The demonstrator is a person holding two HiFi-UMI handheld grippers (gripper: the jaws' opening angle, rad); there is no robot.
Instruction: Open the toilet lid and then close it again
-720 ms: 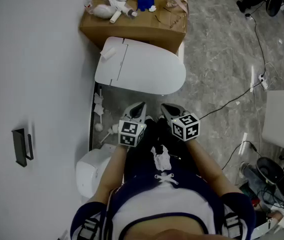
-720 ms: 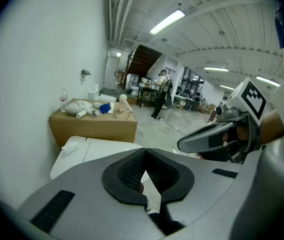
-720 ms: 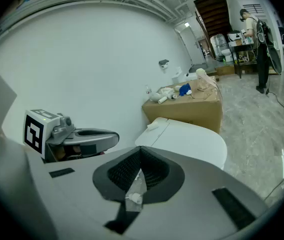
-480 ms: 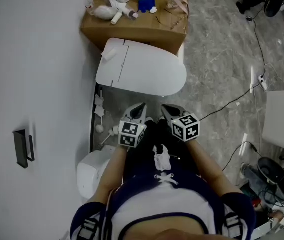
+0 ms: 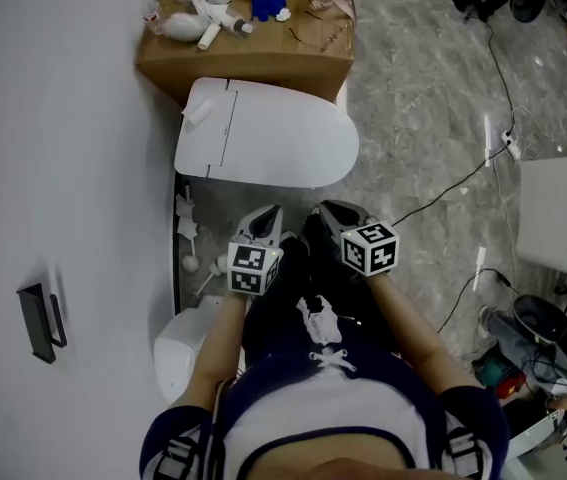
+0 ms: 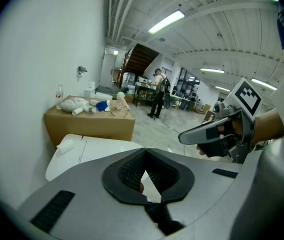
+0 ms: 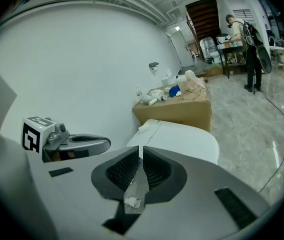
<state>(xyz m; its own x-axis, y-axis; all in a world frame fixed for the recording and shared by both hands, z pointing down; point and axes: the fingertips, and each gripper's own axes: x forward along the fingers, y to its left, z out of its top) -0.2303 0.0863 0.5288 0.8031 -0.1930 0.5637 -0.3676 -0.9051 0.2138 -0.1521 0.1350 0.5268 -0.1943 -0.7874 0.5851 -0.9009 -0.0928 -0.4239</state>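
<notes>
A white toilet stands against the wall with its lid (image 5: 273, 143) down flat; the same lid (image 6: 96, 151) (image 7: 182, 136) lies ahead of both grippers. My left gripper (image 5: 266, 218) and right gripper (image 5: 338, 213) hang side by side in front of the person's body, short of the toilet and apart from it. Both sets of jaws are shut with nothing between them. In the left gripper view the right gripper (image 6: 189, 136) shows at the right; in the right gripper view the left gripper (image 7: 101, 143) shows at the left.
A cardboard box (image 5: 243, 53) with several white and blue items on top stands behind the toilet. Another white fixture (image 5: 178, 348) sits on the floor at lower left. Cables (image 5: 453, 188) cross the marble floor at right, near a white unit (image 5: 553, 213). The wall (image 5: 53, 168) fills the left.
The head view has shifted slightly, so the toilet and box sit a little further left and up. Both grippers keep their place in front of the body, still shut.
</notes>
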